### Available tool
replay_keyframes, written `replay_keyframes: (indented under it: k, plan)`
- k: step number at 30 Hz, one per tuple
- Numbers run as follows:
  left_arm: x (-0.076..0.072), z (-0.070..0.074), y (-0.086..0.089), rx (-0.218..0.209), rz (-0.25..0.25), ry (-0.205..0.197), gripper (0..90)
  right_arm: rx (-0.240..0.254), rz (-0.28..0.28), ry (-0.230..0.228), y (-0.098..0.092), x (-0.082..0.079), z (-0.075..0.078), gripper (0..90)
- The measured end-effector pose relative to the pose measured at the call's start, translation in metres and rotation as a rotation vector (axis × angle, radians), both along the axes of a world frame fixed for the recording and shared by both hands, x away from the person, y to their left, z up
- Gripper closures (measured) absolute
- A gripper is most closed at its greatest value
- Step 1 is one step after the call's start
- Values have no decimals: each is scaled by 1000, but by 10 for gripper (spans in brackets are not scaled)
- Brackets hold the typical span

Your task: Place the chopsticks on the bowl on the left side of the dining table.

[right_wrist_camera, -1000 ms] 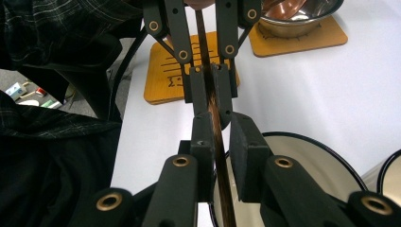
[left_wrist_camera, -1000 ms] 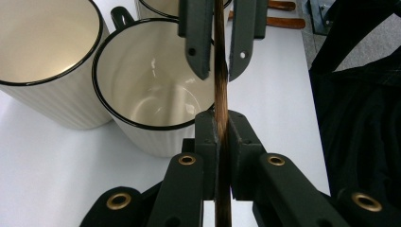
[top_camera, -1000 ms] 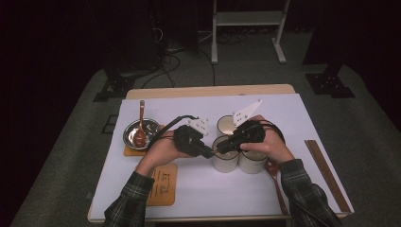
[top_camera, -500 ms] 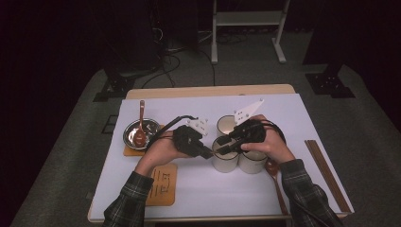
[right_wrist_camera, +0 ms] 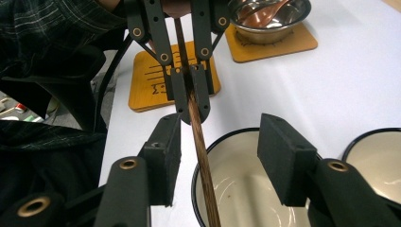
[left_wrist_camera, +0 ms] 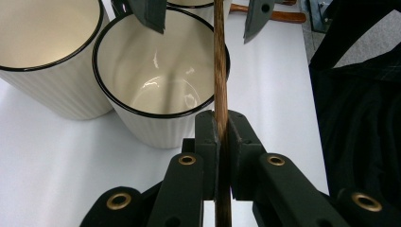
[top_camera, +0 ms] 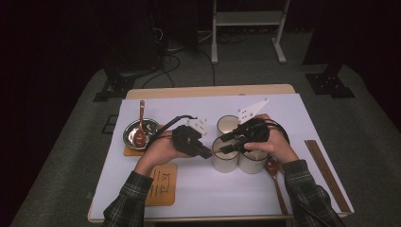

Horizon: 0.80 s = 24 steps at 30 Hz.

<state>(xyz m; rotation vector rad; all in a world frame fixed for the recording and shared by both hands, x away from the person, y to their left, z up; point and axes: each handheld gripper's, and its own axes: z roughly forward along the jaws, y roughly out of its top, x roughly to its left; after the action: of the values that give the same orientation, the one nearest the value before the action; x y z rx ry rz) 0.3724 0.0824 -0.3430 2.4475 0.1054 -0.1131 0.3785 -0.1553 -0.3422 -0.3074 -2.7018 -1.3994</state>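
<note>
Near the middle of the white-covered table (top_camera: 208, 189), three cream ribbed cups stand in a tight cluster, and both grippers meet over the front-left cup (top_camera: 224, 158). Clamped tight in the left gripper (left_wrist_camera: 222, 135) is a single dark wooden chopstick (left_wrist_camera: 220, 56), which runs level across that cup's black rim toward the right gripper (right_wrist_camera: 220, 151). In the right gripper view the chopstick lies between the right gripper's pads without touching either; those jaws have just been opening and stand apart. Toward the table's left edge a steel bowl (top_camera: 139, 132) with a brown spoon sits on a wooden coaster, and more chopsticks (top_camera: 326, 175) lie along the right edge.
</note>
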Motion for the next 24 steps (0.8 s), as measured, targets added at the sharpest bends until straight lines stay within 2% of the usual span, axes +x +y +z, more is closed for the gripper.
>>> replay_keyframes:
  k: [14,24]
  plan:
    - [1,1,4,-2,15,8,842,10,-53,-10,-19,-2,4,465]
    - [2,1,5,-2,14,7,842,13,-95,-20,-31,0,1,441]
